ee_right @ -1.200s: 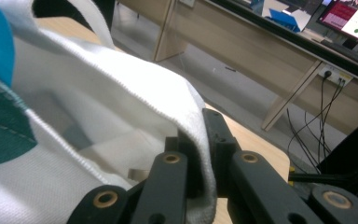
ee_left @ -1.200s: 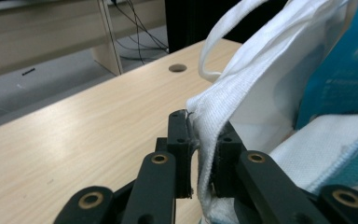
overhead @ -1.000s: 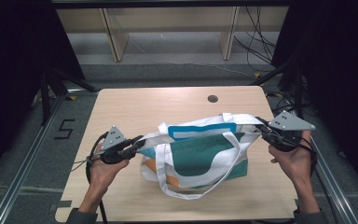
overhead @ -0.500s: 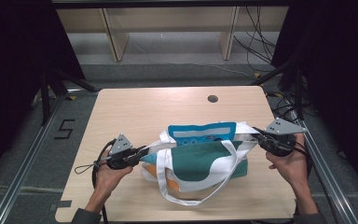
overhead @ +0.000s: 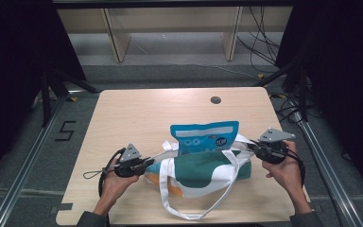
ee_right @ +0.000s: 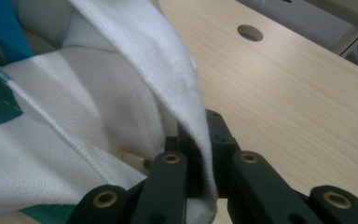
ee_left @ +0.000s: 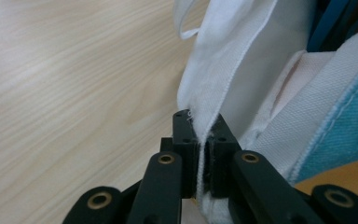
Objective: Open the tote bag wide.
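Note:
A white, green and orange tote bag (overhead: 203,172) lies on the wooden table (overhead: 137,118), and a blue snack pouch (overhead: 204,137) sticks up out of its mouth. At the bag's left end my left gripper (overhead: 147,164) is shut on the white rim cloth (ee_left: 205,112). My right gripper (overhead: 254,150) is shut on the white rim (ee_right: 182,88) at the bag's right end. One white handle strap (overhead: 189,208) loops down toward the table's front edge.
A round cable hole (overhead: 215,100) sits near the table's far edge. Wooden shelf frames (overhead: 170,28) stand on the floor beyond the table. Cables (overhead: 264,42) trail on the floor at the far right.
Both grippers have drawn the bag toward the near edge and lowered its rim. The blue pouch now stands exposed above the bag's mouth.

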{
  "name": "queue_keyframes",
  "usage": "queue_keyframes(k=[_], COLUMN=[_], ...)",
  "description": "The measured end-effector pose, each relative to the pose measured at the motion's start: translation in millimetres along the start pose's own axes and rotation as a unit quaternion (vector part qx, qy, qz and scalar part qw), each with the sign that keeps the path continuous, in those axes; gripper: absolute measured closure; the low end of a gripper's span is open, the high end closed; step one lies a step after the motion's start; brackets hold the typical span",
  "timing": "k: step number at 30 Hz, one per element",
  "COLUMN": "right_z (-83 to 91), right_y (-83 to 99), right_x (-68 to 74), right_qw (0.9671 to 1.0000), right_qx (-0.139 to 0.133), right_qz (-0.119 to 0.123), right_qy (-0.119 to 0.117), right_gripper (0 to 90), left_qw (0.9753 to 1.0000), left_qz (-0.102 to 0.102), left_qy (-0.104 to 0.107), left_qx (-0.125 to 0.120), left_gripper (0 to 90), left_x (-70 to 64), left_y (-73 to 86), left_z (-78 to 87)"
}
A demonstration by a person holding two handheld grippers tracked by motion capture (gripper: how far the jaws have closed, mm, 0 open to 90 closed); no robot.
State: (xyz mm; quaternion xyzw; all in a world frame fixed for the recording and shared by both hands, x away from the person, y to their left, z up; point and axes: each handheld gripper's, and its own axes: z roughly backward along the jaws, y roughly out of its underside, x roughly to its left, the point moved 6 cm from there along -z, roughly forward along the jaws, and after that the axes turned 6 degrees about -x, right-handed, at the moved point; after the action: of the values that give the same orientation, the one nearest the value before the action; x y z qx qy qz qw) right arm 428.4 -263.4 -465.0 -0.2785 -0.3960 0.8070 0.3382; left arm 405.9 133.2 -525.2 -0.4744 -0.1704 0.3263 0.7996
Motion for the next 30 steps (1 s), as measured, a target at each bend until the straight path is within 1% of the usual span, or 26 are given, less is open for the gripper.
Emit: queue_keyframes(k=[1,2,3,4,6,7,8,9,10,11,12,13,14,15,16,17,18,19,22,23,24,25,26,27,29,30], right_z=[-2.1,-2.1,-3.1,-3.1,-5.3,-6.2,-6.5,-7.1,-8.3,-8.3,-9.0,-11.9,-11.9,-16.3,-19.8,-19.8,-28.1,-28.1,-31.0,-32.0,-33.3,-34.4,-36.5,-37.5,-42.0,-43.4], right_y=[3.5,3.5,9.4,9.4,14.9,18.2,21.2,25.6,27.6,27.6,29.9,34.3,34.3,42.1,47.5,47.5,57.6,57.6,59.4,60.4,61.6,62.3,62.3,61.9,60.6,60.1], right_x=[1.5,1.5,6.3,6.3,5.1,6.1,7.4,6.1,6.0,6.0,7.0,7.0,7.0,9.9,11.6,11.6,14.5,14.5,13.3,13.0,12.0,11.7,11.0,10.5,8.3,7.0], right_qw=[1.0000,1.0000,0.9998,0.9998,0.9998,0.9997,0.9996,0.9995,0.9995,0.9995,0.9994,0.9991,0.9991,0.9981,0.9972,0.9972,0.9958,0.9958,0.9951,0.9952,0.9953,0.9950,0.9956,0.9953,0.9960,0.9958], right_qx=[0.003,0.003,0.016,0.016,0.021,0.024,0.027,0.031,0.030,0.030,0.035,0.041,0.041,0.060,0.073,0.073,0.089,0.089,0.096,0.094,0.092,0.093,0.089,0.092,0.087,0.088], right_qz=[0.001,0.001,-0.011,-0.011,0.003,-0.002,-0.008,0.000,0.004,0.004,-0.003,0.006,0.006,-0.006,-0.011,-0.011,-0.012,-0.012,0.003,-0.009,-0.011,-0.016,-0.015,-0.014,-0.014,-0.017], right_qy=[-0.001,-0.001,-0.002,-0.002,-0.004,-0.006,-0.004,-0.003,-0.006,-0.006,-0.008,-0.010,-0.010,-0.013,-0.016,-0.016,-0.022,-0.022,-0.027,-0.027,-0.028,-0.030,-0.027,-0.026,-0.019,-0.017], right_gripper=[87.1,87.1,87.2,87.2,87.3,87.3,87.4,87.4,87.4,87.4,87.3,87.4,87.4,87.3,87.3,87.3,87.3,87.3,87.3,87.3,87.3,87.3,87.4,87.4,87.4,87.4], left_qw=[0.9999,0.9999,0.9998,0.9998,0.9998,0.9998,0.9997,0.9997,0.9995,0.9995,0.9995,0.9994,0.9995,0.9994,0.9993,0.9993,0.9991,0.9991,0.9987,0.9991,0.9991,0.9988,0.9988,0.9987,0.9988,0.9988], left_qz=[0.008,0.008,0.011,0.011,0.007,-0.002,-0.004,0.001,-0.007,-0.007,0.000,0.000,0.002,0.000,-0.002,-0.002,-0.013,-0.013,-0.018,0.001,0.001,-0.011,-0.013,-0.014,-0.007,-0.011], left_qy=[0.003,0.003,0.006,0.006,0.003,0.004,0.003,0.000,0.003,0.003,0.003,0.003,0.002,0.003,0.001,0.001,-0.001,-0.001,-0.001,-0.004,-0.004,-0.006,-0.008,-0.008,-0.012,-0.015], left_qx=[0.005,0.005,0.014,0.014,0.016,0.019,0.024,0.025,0.029,0.029,0.031,0.033,0.032,0.033,0.038,0.038,0.040,0.040,0.048,0.043,0.043,0.047,0.047,0.048,0.047,0.045], left_gripper=[85.1,85.2,85.2,85.2,85.3,85.2,85.2,85.2,85.2,85.2,85.2,85.1,85.1,85.1,85.0,85.1,85.0,85.0,84.8,84.7,84.5,84.4,84.2,84.2,83.6,83.6], left_x=[-1.0,-1.0,-2.3,-2.3,-2.3,-2.0,-2.8,-4.0,-2.8,-2.8,-3.2,-2.9,-3.2,-3.4,-3.8,-3.8,-2.7,-2.7,-0.2,-0.9,-0.9,0.0,0.5,1.2,3.0,4.7], left_y=[4.7,4.7,7.3,7.3,8.6,9.1,9.8,11.1,11.9,11.9,12.9,13.3,13.5,13.7,14.7,14.7,15.3,15.3,16.4,16.9,16.9,16.4,16.3,16.5,16.4,15.7], left_z=[-1.9,-1.9,-2.9,-2.9,-4.3,-5.0,-5.7,-8.4,-8.8,-8.8,-9.8,-10.6,-11.7,-12.5,-14.8,-14.8,-17.7,-17.7,-20.0,-22.0,-22.0,-22.9,-23.6,-24.0,-25.5,-27.2])
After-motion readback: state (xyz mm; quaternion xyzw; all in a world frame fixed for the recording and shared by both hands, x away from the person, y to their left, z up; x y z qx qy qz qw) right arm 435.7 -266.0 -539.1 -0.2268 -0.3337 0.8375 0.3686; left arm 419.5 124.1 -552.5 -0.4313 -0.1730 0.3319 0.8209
